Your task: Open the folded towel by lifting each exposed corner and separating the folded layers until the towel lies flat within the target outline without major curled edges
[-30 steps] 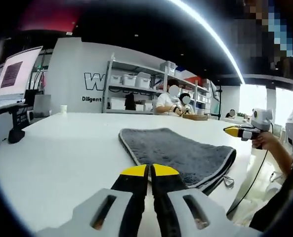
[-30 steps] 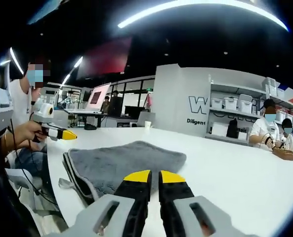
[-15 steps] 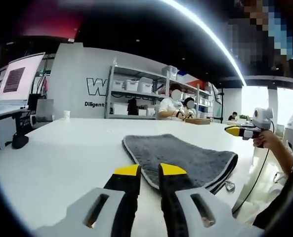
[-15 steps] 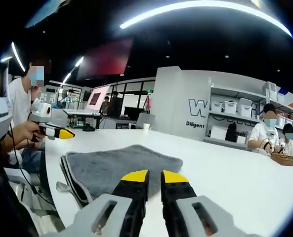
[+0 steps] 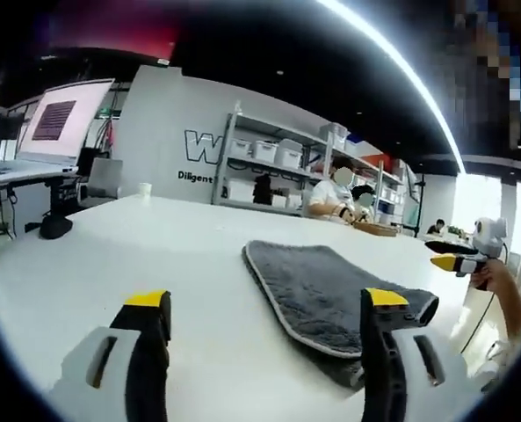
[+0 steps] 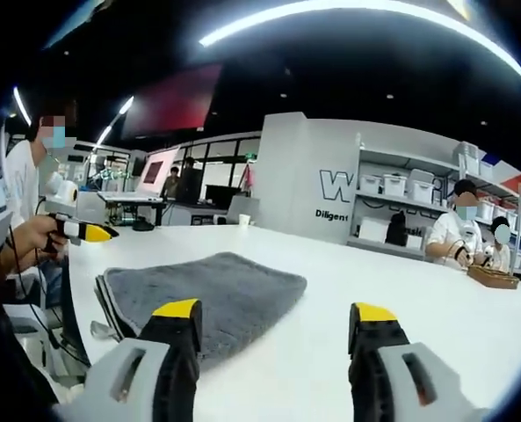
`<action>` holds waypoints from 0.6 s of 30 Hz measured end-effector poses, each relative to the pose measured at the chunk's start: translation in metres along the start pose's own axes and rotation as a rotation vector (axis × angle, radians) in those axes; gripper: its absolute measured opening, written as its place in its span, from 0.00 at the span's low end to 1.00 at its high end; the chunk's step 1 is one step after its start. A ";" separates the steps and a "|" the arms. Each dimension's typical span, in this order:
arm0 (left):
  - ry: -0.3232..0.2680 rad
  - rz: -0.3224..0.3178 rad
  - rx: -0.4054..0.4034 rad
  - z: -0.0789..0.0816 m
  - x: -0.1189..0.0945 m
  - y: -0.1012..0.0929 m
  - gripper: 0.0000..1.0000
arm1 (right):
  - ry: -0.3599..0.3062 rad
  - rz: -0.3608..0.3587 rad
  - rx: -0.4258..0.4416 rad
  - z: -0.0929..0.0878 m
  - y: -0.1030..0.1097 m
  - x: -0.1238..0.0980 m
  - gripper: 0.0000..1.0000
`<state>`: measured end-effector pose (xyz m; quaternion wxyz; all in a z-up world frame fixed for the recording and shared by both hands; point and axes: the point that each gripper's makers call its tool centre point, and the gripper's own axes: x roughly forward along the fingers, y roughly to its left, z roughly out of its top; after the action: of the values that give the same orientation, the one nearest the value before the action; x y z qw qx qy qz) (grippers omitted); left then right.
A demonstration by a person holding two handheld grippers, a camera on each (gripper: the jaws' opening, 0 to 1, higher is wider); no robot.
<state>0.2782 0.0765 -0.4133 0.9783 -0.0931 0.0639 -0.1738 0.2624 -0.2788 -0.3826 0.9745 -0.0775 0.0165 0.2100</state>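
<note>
The grey towel (image 5: 330,294) lies folded on the white worktop (image 5: 155,264), just ahead of the left gripper (image 5: 264,303) and toward its right jaw, whose tip overlaps the towel's near corner in that view. The left gripper is spread wide and holds nothing. From the right gripper (image 6: 276,312), also spread wide and empty, the towel (image 6: 207,290) sits ahead and toward the left jaw.

The towel looks plush, soft and light, so it should drape and sag when lifted rather than hold its shape. Its stacked layers show as pale-edged lips along the folded side. A good hold would be the top layer's corner alone, pinched at the hemmed edge, or else all the layers may come up together.

The left gripper view shows a monitor (image 5: 67,119) beyond its left jaw. The right gripper view shows the stacked layer edges (image 6: 106,303) facing the person.
</note>
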 end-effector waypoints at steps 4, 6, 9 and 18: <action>0.017 0.030 0.026 -0.001 -0.002 0.007 0.99 | 0.004 0.001 0.014 -0.001 -0.001 0.000 0.77; 0.016 0.031 0.024 -0.001 -0.003 0.007 0.99 | 0.004 0.000 0.013 -0.001 -0.001 0.000 0.79; 0.004 0.026 0.025 0.002 -0.004 0.006 0.99 | -0.002 -0.010 0.014 0.000 -0.003 0.000 0.84; 0.026 -0.009 0.029 -0.003 0.000 -0.004 0.99 | 0.004 -0.011 -0.001 0.002 -0.006 0.004 0.90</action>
<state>0.2768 0.0723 -0.4154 0.9778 -0.0768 0.0736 -0.1803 0.2682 -0.2827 -0.3799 0.9755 -0.0784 0.0181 0.2046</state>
